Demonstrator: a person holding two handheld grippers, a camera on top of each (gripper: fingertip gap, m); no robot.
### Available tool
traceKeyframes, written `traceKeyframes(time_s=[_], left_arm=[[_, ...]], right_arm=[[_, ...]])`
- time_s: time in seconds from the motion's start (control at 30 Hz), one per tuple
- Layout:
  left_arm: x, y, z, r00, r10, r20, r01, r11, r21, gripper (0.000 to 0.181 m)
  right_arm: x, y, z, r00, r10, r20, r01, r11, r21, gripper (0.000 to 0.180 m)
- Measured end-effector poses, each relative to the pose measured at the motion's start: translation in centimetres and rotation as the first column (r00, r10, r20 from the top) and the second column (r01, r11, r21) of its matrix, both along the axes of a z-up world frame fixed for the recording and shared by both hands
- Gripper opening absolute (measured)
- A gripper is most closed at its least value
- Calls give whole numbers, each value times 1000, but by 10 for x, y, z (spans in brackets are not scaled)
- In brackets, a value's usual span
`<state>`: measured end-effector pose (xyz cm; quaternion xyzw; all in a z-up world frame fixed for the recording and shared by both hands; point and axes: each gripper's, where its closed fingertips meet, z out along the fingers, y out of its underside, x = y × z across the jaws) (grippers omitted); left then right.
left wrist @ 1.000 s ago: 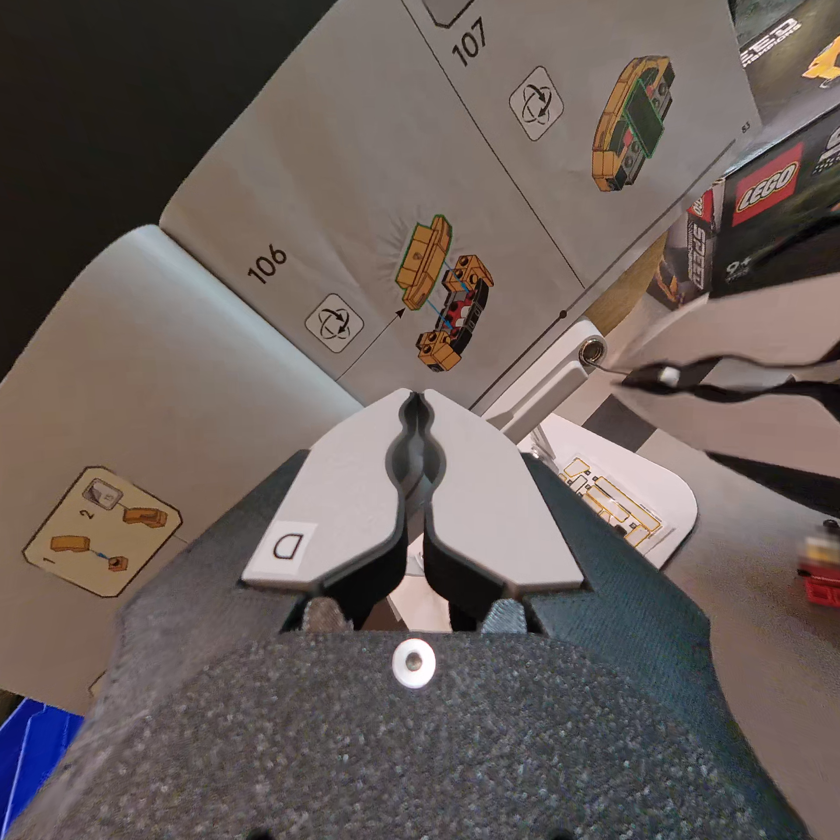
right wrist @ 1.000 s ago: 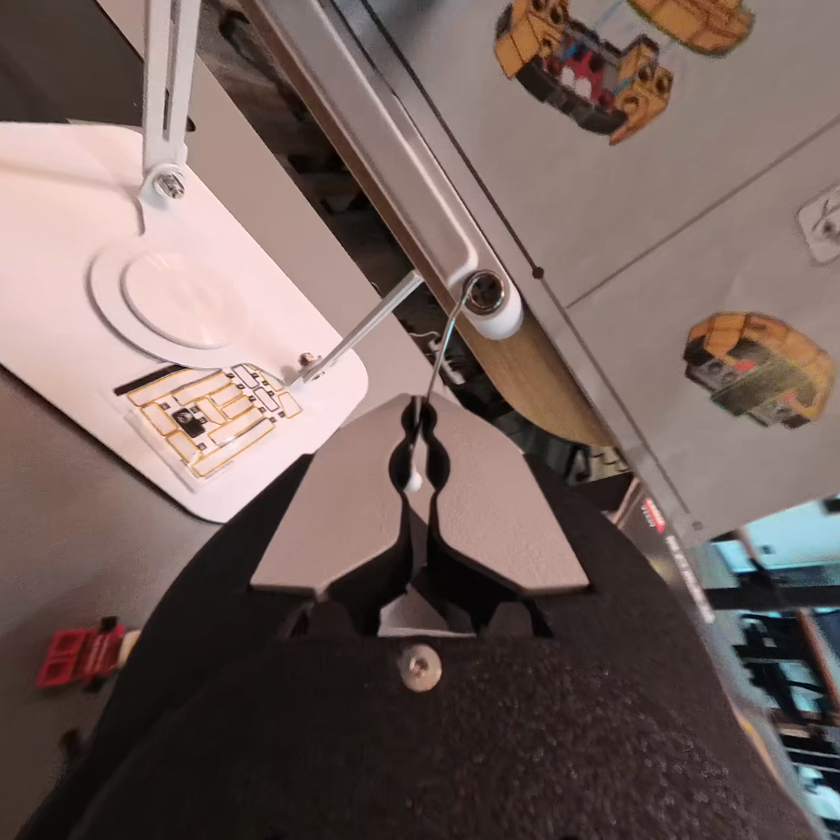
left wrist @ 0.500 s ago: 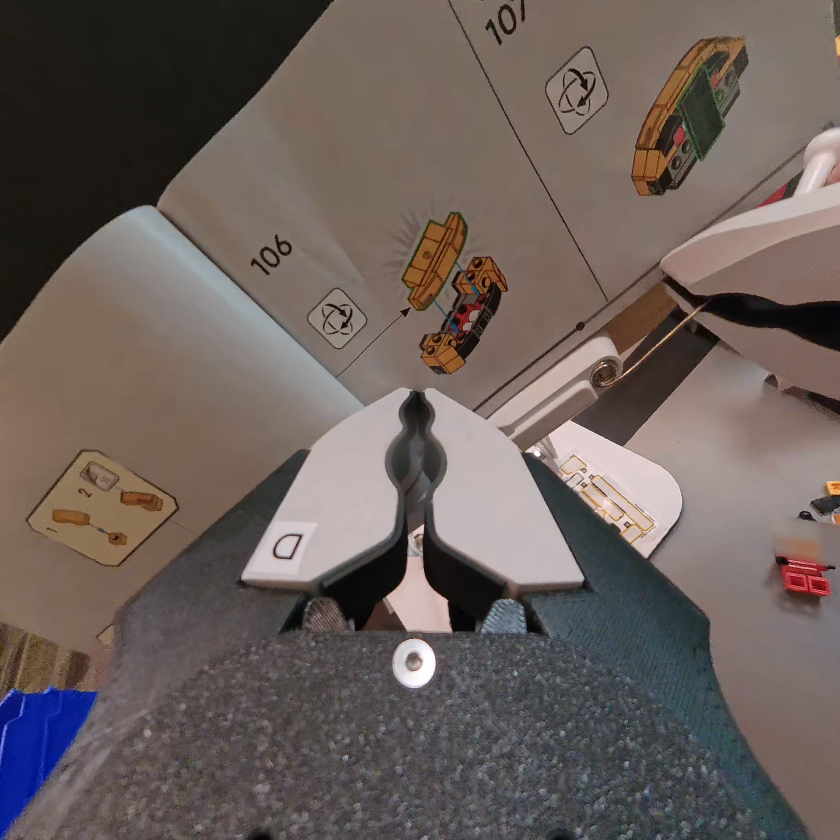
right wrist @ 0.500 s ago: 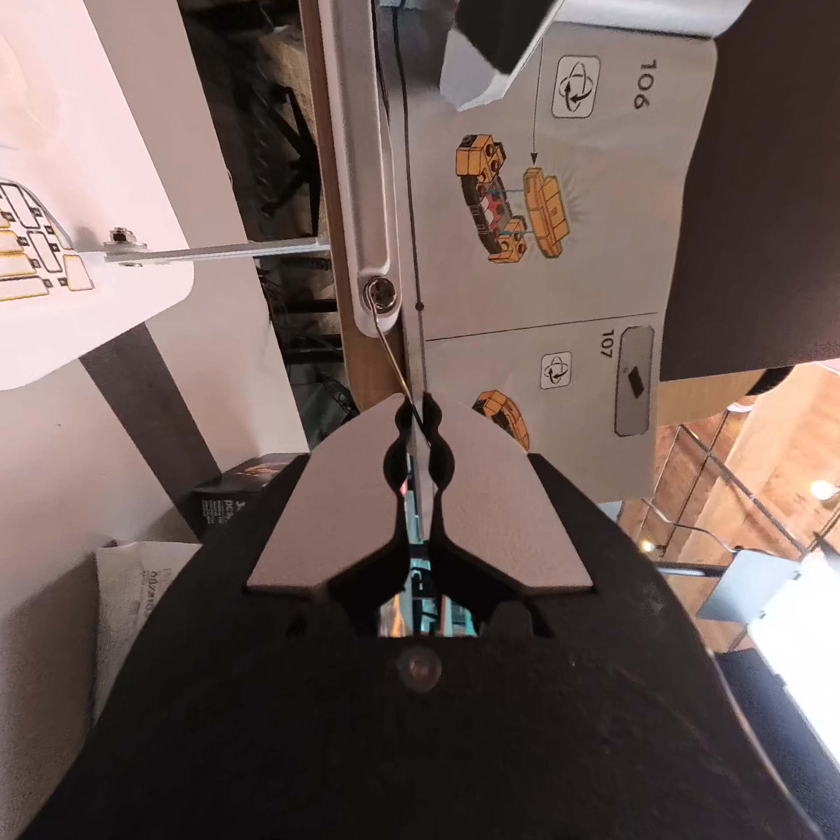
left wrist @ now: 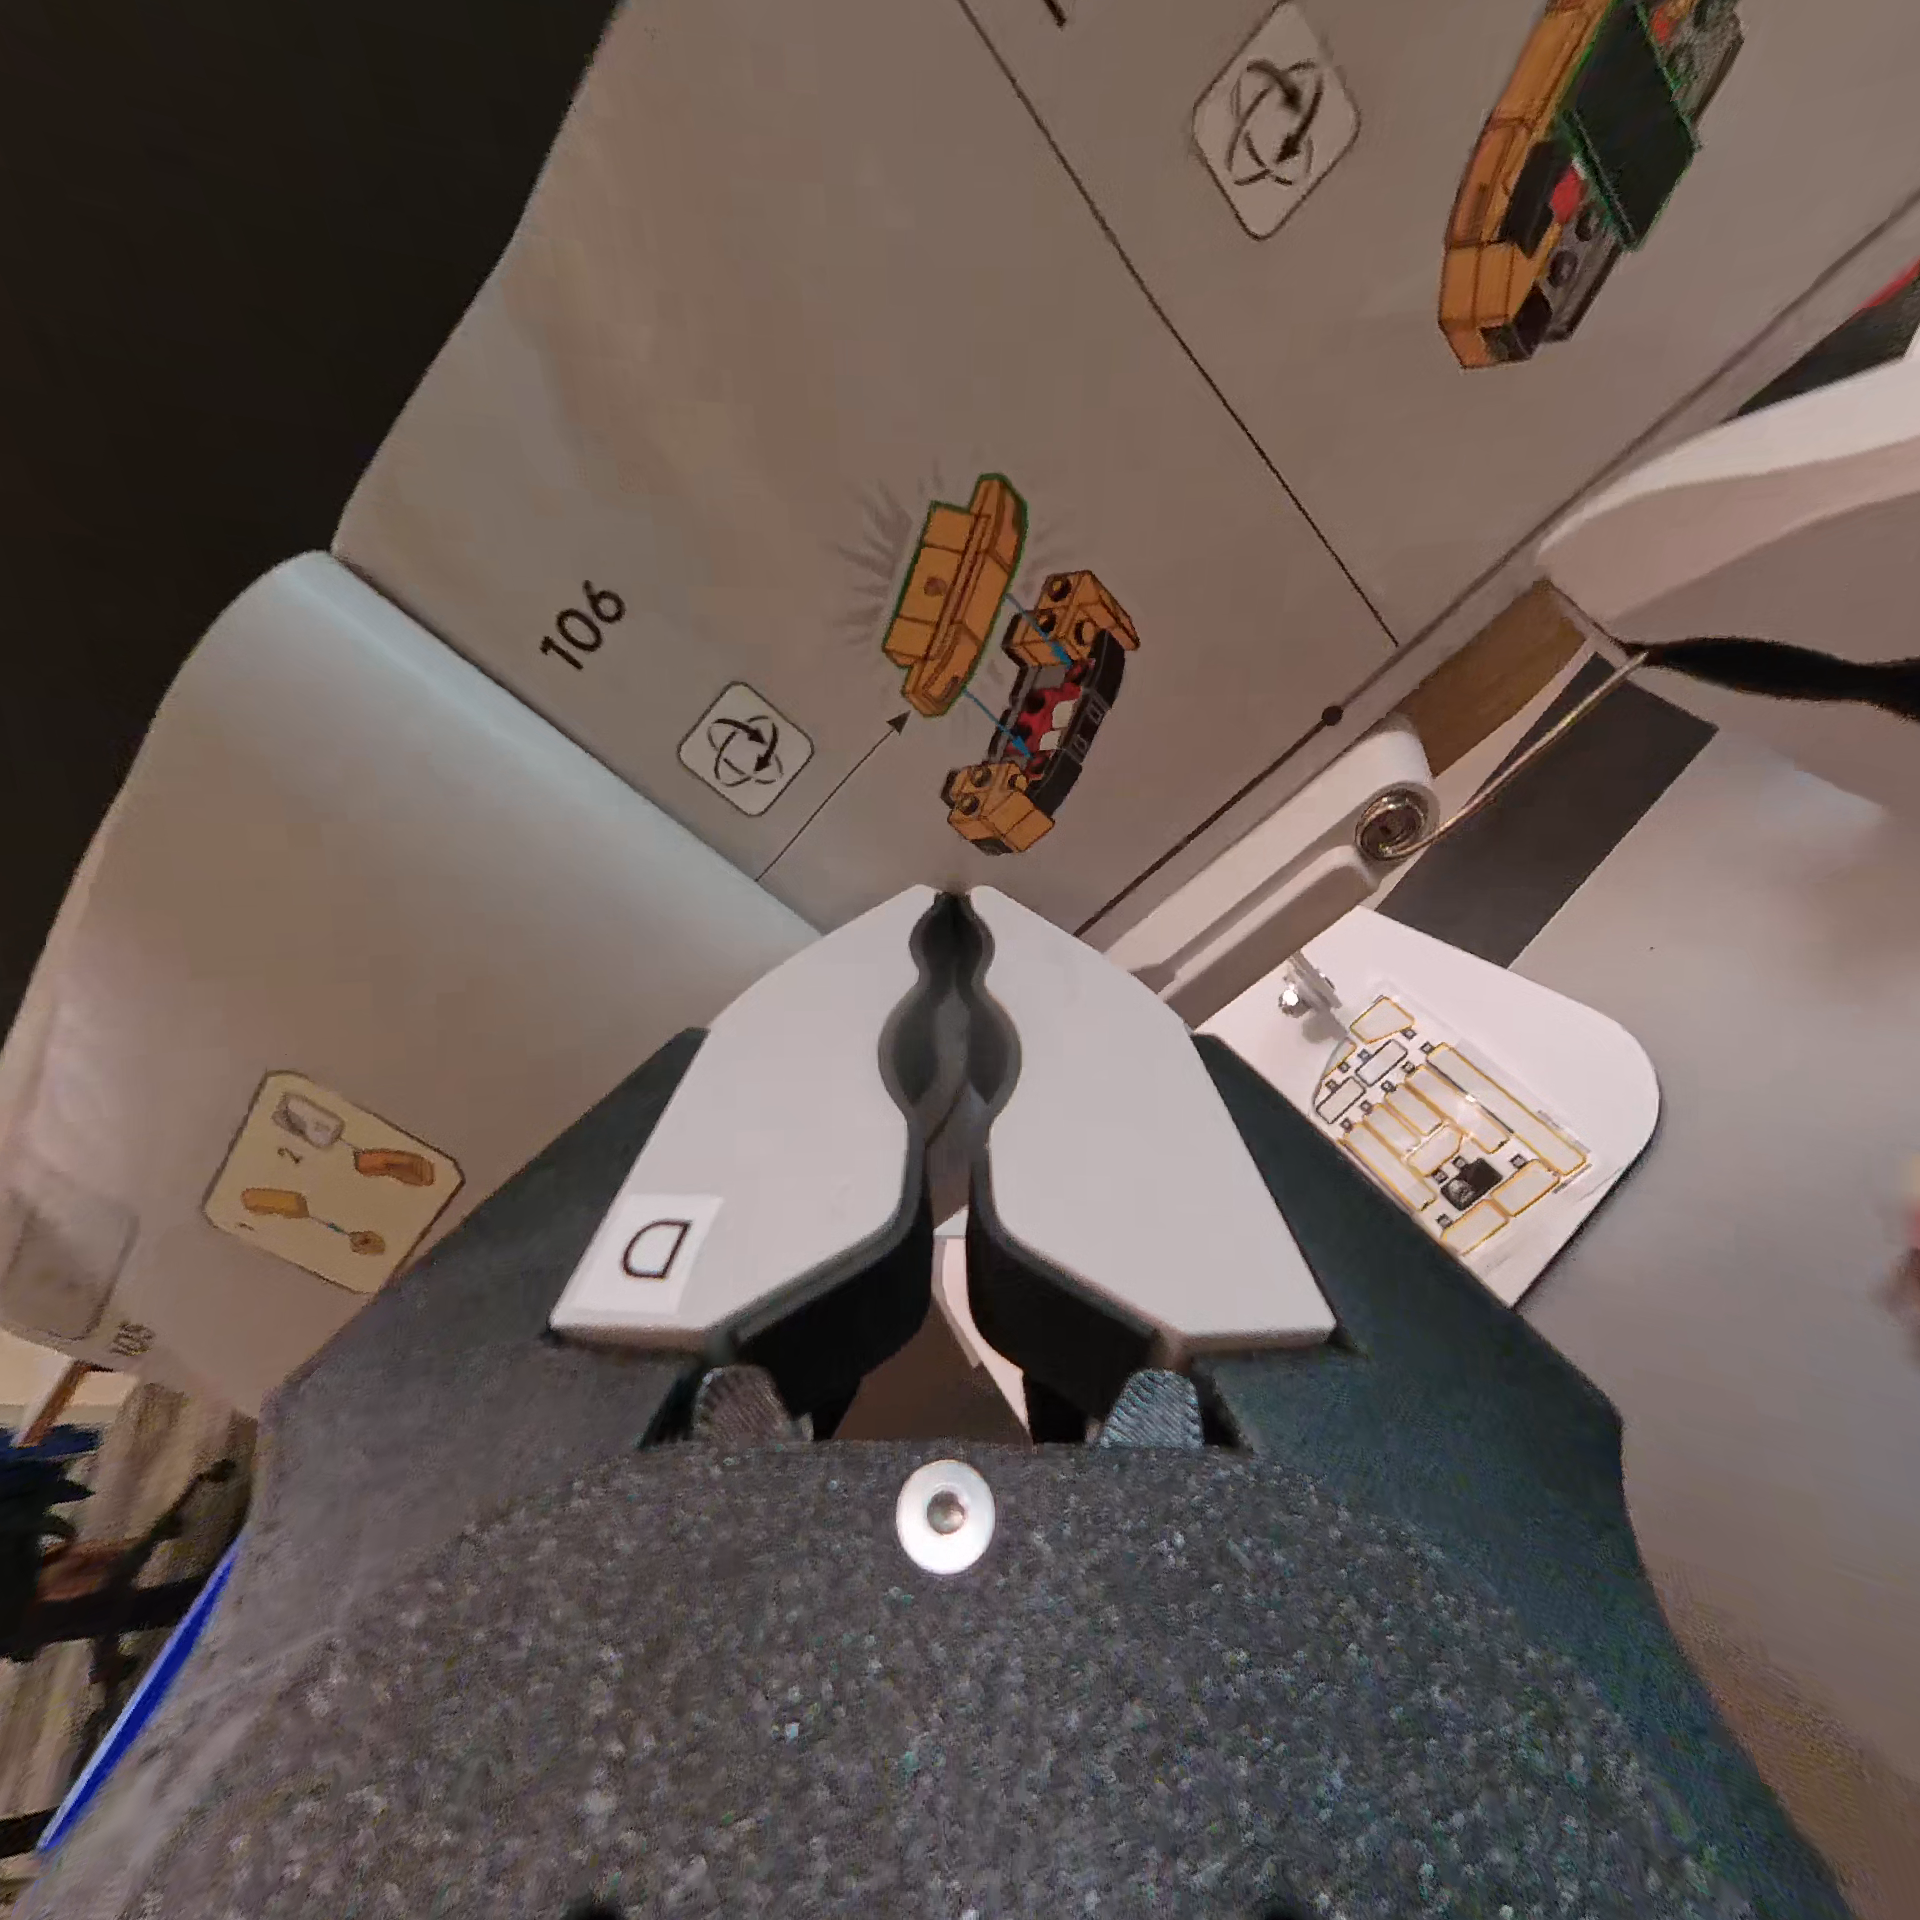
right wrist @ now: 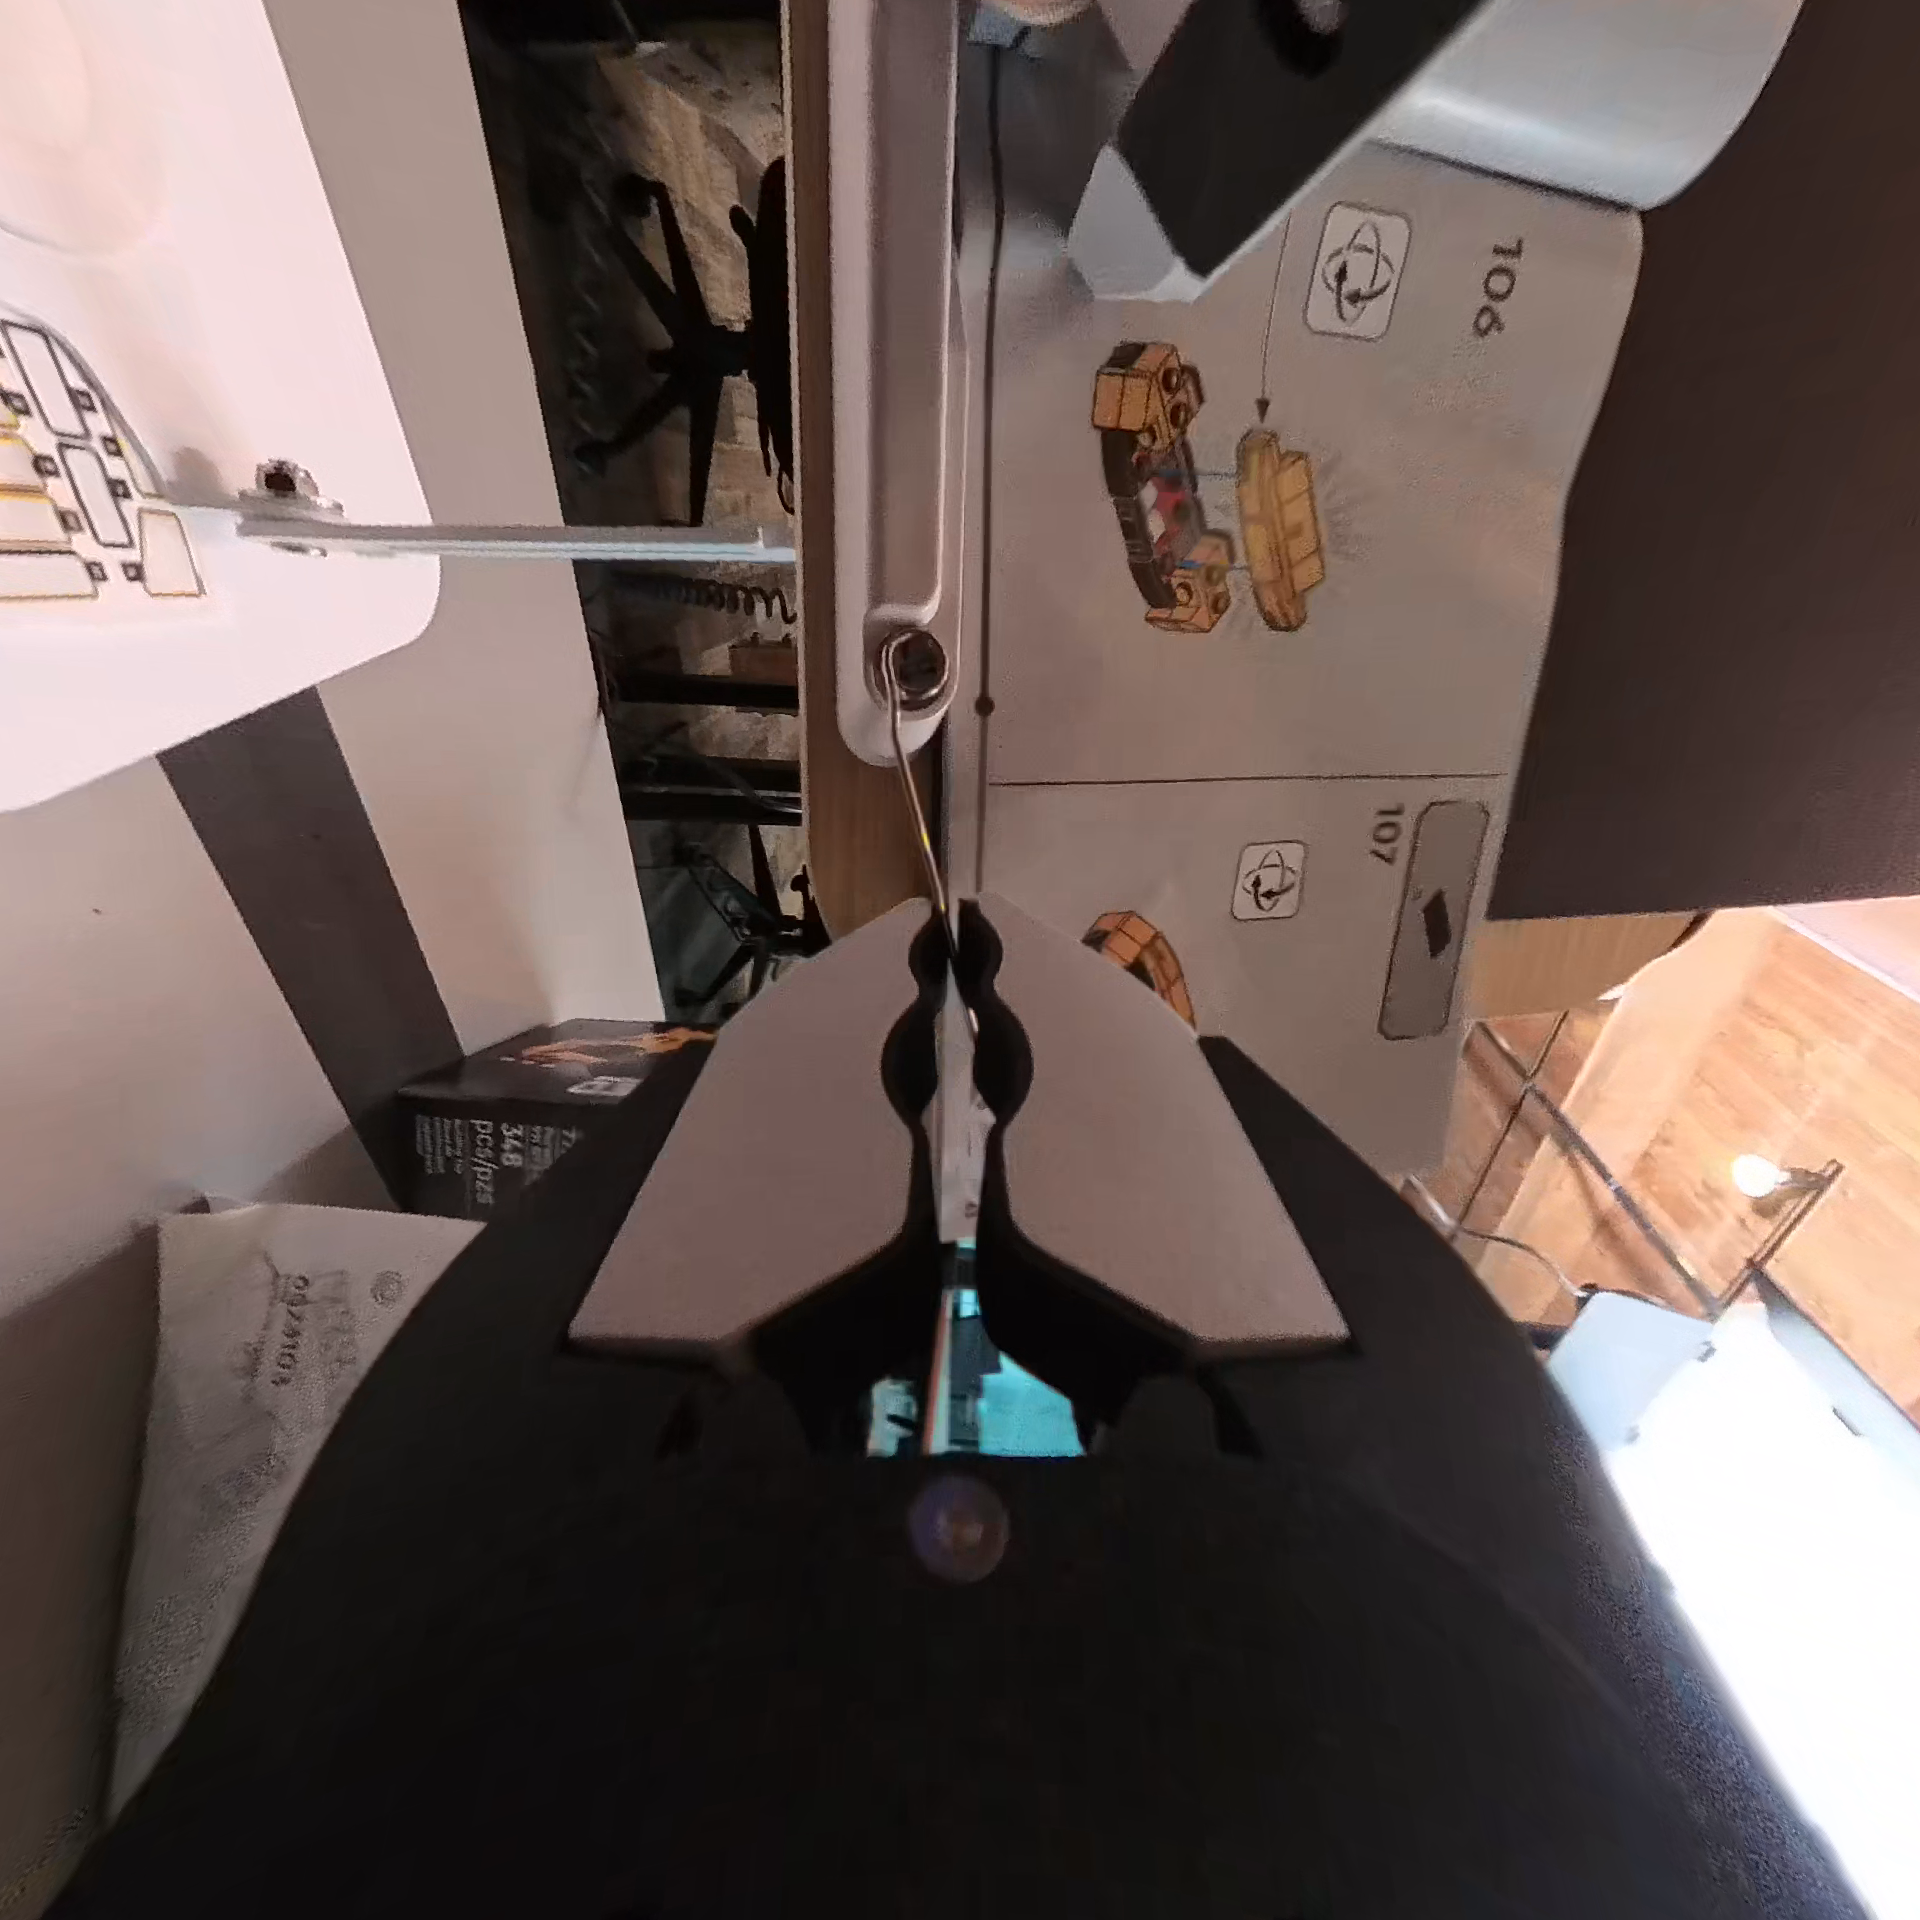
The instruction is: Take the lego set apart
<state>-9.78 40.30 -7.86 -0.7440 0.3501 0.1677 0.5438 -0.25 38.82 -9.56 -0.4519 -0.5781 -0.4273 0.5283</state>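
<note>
An open instruction booklet (left wrist: 935, 364) stands on a white book stand. My left gripper (left wrist: 951, 906) is shut at the booklet's lower edge, with a strip of white paper between its jaws. It also shows in the right wrist view (right wrist: 1299, 114), at the page's edge. My right gripper (right wrist: 951, 914) is shut on the stand's thin wire page clip (right wrist: 920, 821), which runs from a pivot (right wrist: 912, 665) into its jaws. A thin page edge lies between them too. The booklet (right wrist: 1299, 623) is beside it. No lego model is clearly in view.
The stand's white base (left wrist: 1558, 1049) rests on the grey table; it also shows in the right wrist view (right wrist: 260, 364). A black lego box (right wrist: 488, 1132) and a crumpled white sheet (right wrist: 260, 1455) lie lower left. My right gripper's pale body (left wrist: 1745, 488) shows upper right. Across from one pair of fingers to the other is roughly 10 centimetres.
My right gripper has swung up with the wire clip and now looks along the page edge. My left gripper has moved closer to the booklet. The red pieces have left the left view.
</note>
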Motion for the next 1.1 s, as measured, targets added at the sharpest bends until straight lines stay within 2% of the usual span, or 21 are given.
traceKeyframes(time_s=[0.17,0.33,0.43,0.53,0.7,0.8,0.9,1.0,1.1], left_arm=[[1,-1,-1,1000,-7,-11,6,999,-43,0],[-1,0,-1,999,3,-37,-4,999,-37,0],[-1,0,-2,1000,1,-31,-3,999,-51,0],[-1,0,-2,1000,2,-30,-4,999,-52,0],[-1,0,-2,999,22,-49,-25,998,-60,0],[10,-2,2,999,-24,-43,22,999,-41,0],[22,-2,6,996,-61,-67,59,998,-23,0],[25,0,5,983,-51,-174,51,999,-5,0],[25,0,2,975,-54,-216,49,998,-27,0]], right_arm=[[-3,-6,3,989,17,148,-20,1000,18,0],[-9,-6,12,968,24,249,-38,998,51,2],[-8,-7,9,961,6,275,-11,1000,19,0],[-5,-11,-2,976,16,218,-16,1000,-4,0],[-6,-15,-15,1000,-15,13,16,999,-46,0],[-6,-14,-18,998,-14,-53,12,999,-38,0],[-7,-16,-17,999,-7,-54,6,1000,-20,0],[-7,-17,-13,1000,-3,-26,3,1000,-18,0],[-9,-22,-8,1000,-3,29,4,1000,-10,0]])
